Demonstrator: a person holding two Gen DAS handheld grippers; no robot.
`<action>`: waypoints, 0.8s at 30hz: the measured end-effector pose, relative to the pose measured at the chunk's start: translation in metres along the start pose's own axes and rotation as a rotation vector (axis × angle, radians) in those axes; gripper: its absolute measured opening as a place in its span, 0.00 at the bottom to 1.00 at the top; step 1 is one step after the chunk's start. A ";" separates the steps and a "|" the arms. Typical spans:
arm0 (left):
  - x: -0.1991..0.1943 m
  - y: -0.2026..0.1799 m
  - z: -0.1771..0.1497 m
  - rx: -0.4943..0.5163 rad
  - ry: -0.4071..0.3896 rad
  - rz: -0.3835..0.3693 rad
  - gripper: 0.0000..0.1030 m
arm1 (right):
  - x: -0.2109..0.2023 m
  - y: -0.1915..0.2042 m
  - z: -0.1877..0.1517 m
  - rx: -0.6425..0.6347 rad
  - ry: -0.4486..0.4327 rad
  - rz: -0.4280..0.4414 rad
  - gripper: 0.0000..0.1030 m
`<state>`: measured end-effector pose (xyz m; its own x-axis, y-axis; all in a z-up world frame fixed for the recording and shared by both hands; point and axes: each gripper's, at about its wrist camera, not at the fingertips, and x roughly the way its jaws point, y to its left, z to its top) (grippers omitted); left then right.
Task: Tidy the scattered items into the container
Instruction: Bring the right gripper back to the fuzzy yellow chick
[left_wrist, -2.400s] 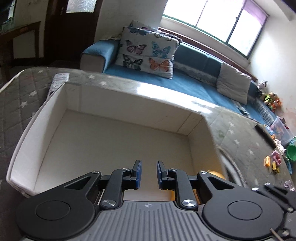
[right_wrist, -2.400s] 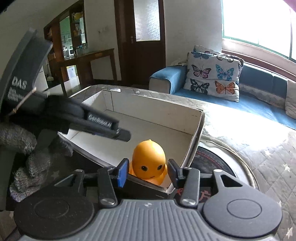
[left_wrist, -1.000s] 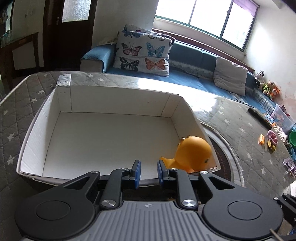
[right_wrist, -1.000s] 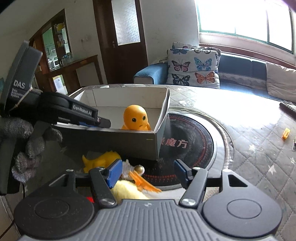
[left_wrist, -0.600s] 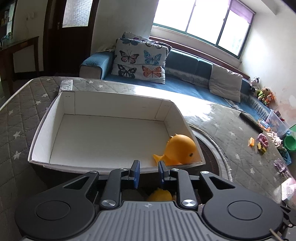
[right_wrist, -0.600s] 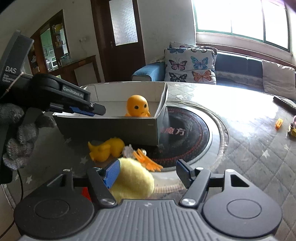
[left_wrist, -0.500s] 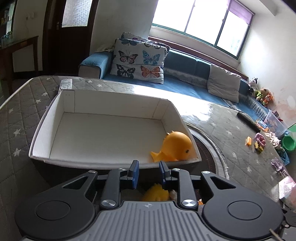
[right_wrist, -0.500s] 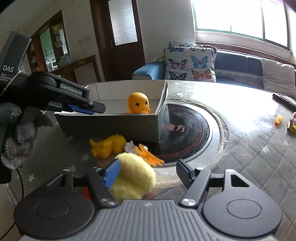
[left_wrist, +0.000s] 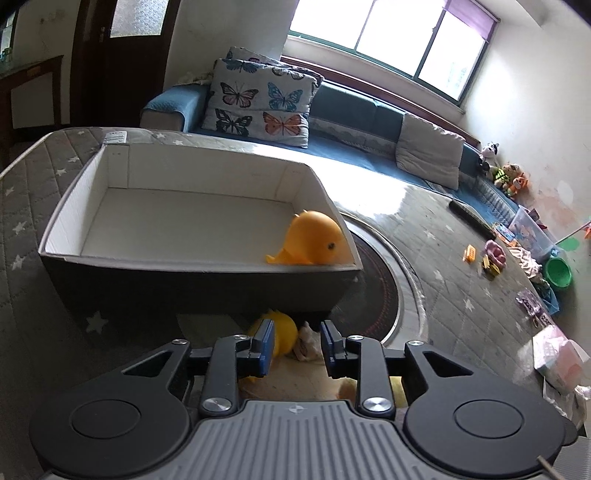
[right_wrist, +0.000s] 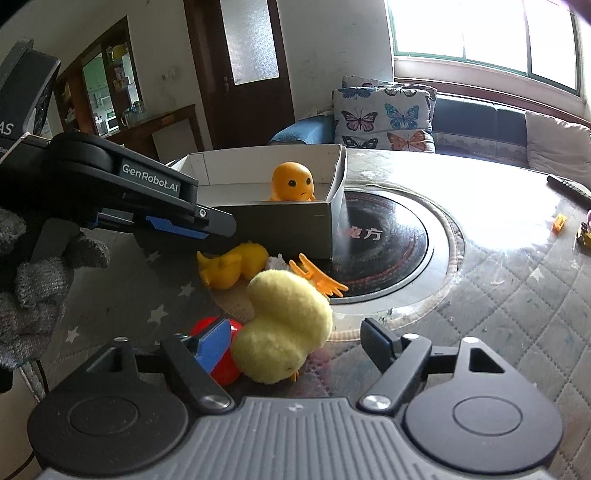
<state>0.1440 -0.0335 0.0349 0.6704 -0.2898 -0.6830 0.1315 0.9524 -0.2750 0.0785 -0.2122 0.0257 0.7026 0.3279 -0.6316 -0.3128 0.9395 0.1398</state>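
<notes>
The left gripper (left_wrist: 294, 341) had its blue-padded jaws parted a bit, nothing pinched. A yellow rubber duck toy (left_wrist: 282, 332) sat partly behind the left jaw, with a small whitish crumpled thing (left_wrist: 308, 341) in the gap. Past the jaws stood the white-lined cardboard box (left_wrist: 192, 282), with a round orange rubber duck figure (left_wrist: 316, 240) in its near right corner.

The right gripper (right_wrist: 295, 341) backs away from the box (right_wrist: 280, 225), leaving the orange figure (right_wrist: 292, 181) inside at 12 o'clock; its jaws now spread wide around the yellow plush chick (right_wrist: 284, 325). The left gripper (left_wrist: 295, 345) parts slightly.
</notes>
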 end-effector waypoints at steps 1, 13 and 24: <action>0.000 -0.002 -0.002 0.002 0.003 -0.003 0.29 | 0.000 0.000 -0.001 0.002 0.000 0.001 0.77; 0.004 -0.012 -0.010 0.007 0.036 -0.024 0.30 | 0.006 0.004 -0.008 0.014 0.021 0.019 0.77; 0.006 -0.018 -0.013 0.007 0.044 -0.044 0.30 | 0.011 0.007 -0.012 0.021 0.037 0.020 0.77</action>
<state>0.1366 -0.0534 0.0271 0.6312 -0.3351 -0.6994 0.1656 0.9393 -0.3006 0.0760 -0.2031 0.0107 0.6717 0.3434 -0.6564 -0.3133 0.9346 0.1683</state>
